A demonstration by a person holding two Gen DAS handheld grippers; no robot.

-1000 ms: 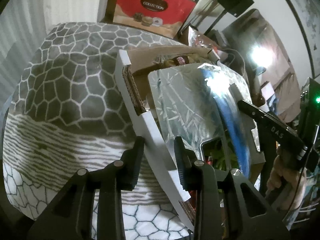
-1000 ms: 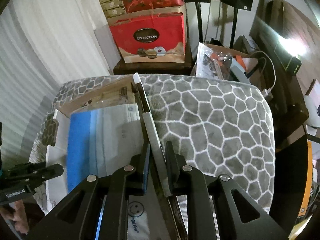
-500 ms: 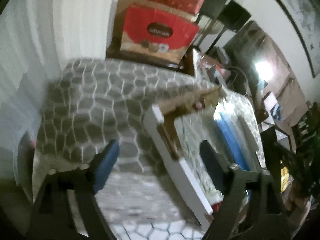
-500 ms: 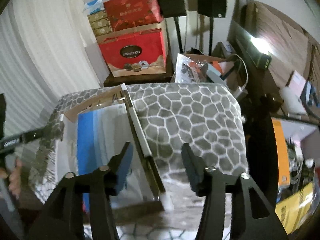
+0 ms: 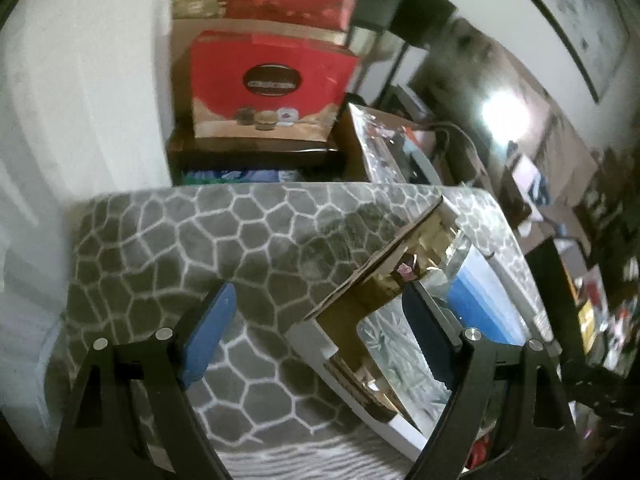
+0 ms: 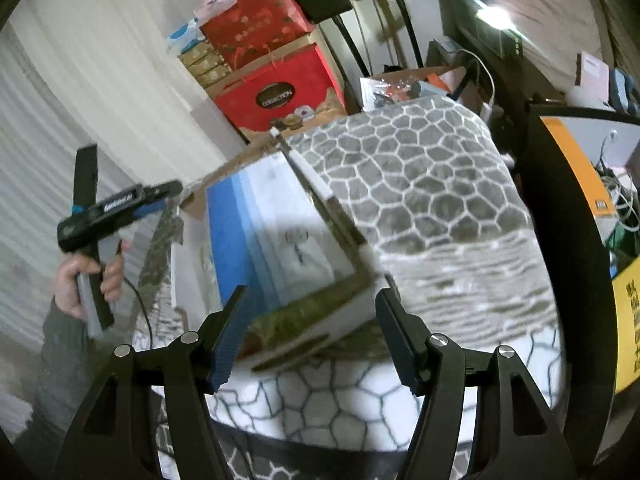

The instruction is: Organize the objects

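Note:
A cardboard box (image 5: pixel 320 340) with white outer walls lies on a grey honeycomb blanket (image 5: pixel 180 240). Inside it are a silvery leaf-print bag (image 5: pixel 396 352) and a blue-and-white packet (image 6: pixel 260 232). My left gripper (image 5: pixel 316 300) hangs open above the box's left wall, and nothing touches its blue pads (image 5: pixel 208 336). My right gripper (image 6: pixel 312 296) is drawn back from the box (image 6: pixel 312 324). Its jaws are opening, and the box's near corner shows between the fingers without touching them. A hand (image 6: pixel 80 276) holds the left gripper's body (image 6: pixel 112 212) at the box's far side.
A red gift bag (image 5: pixel 272 80) stands on a dark stand behind the blanket, with more boxes stacked on it. White curtains (image 6: pixel 80 100) fill the left. A black table edge (image 6: pixel 560 240) and a cluttered desk lie to the right.
Both grippers were shut on the box's side walls; they have let go, opened wide and pulled back from the box. Both views have rolled.

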